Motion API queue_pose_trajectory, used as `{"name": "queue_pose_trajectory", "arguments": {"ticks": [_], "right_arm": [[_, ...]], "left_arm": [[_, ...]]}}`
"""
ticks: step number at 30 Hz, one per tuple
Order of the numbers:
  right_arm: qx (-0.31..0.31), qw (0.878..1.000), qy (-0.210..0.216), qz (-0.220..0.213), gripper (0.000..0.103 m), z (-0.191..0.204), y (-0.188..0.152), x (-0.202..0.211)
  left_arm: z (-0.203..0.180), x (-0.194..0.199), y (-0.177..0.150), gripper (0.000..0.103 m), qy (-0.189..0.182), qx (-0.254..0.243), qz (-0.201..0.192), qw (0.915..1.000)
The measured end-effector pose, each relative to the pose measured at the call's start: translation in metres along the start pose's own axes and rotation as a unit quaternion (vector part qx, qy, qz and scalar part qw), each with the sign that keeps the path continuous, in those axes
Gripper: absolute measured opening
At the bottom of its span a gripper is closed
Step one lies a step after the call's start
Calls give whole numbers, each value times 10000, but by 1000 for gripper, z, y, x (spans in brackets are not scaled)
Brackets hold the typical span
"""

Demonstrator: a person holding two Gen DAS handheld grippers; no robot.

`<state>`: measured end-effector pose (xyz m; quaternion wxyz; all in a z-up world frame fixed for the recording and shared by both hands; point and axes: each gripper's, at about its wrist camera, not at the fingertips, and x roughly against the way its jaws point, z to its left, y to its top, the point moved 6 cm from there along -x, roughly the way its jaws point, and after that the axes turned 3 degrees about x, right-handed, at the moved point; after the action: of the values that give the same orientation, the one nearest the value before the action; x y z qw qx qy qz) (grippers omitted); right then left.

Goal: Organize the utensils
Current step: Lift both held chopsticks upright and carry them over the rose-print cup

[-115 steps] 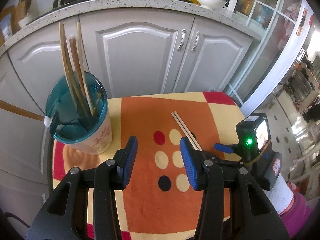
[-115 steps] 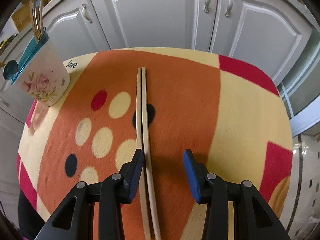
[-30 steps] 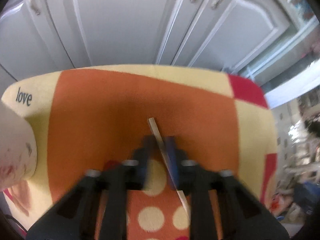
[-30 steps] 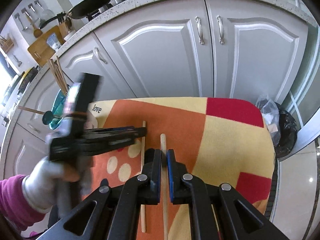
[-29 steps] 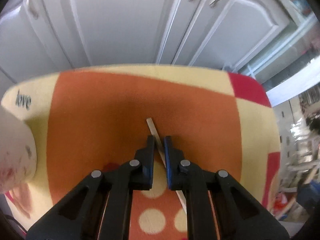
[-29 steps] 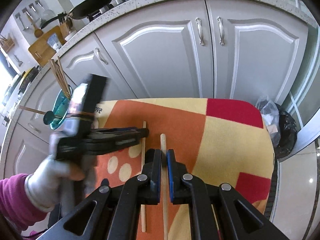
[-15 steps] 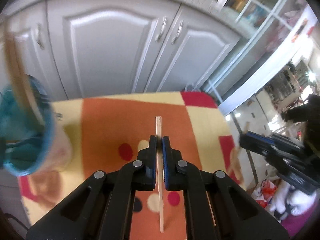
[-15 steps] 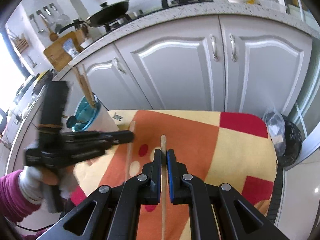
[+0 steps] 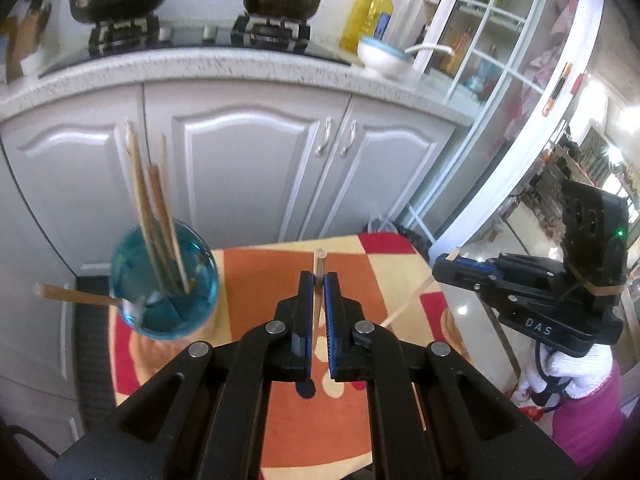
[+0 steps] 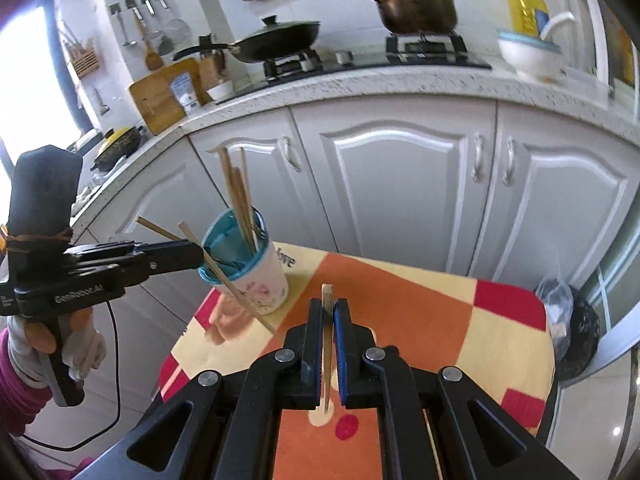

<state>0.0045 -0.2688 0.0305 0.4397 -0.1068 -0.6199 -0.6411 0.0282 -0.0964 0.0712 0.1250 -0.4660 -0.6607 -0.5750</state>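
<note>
Chopsticks are the whole story here, one in each gripper and both up off the table. The left gripper [image 9: 318,284] has its jaws pinched nearly together on a chopstick [image 9: 319,276], and the right gripper [image 10: 329,312] is clamped the same way on the other chopstick [image 10: 327,336]. Each stick pokes a short way out past the fingertips, with most of its length trailing back under the tool, so they're grabbed near one end. From the right camera you can see the left one's chopstick angled down right beside the holder cup [image 10: 248,272], which sits at the corner of the table [image 10: 420,312] with a few chopsticks already standing in it. My guess is the grip near the end is deliberate, leaving a long free length to drop into the cup. The left one looks closest to going in first; the right is hanging back, well apart from the cup.
</note>
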Motion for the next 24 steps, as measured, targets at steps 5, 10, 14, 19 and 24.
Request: {"name": "queue_pose_trajectory", "arguments": {"ticks": [5,10,14,19,24], "right_arm": [[242,9995,5,-222,5,19,27,15],[462,9979,65,-444,5,41,60,25],[693,9959,147,-569,5,65,85,25],[844,9936,267,-706,5,85,119,20],[820,9924,386,-834,5,100,147,7]], "left_arm": [[4,40,23,4,53,-85,-279,9996],[16,79,45,4,219,-135,-535,9982],[30,101,62,4,343,-95,-657,9972],[54,118,82,4,654,-74,-887,9939],[88,108,91,4,951,138,-943,9909]]}}
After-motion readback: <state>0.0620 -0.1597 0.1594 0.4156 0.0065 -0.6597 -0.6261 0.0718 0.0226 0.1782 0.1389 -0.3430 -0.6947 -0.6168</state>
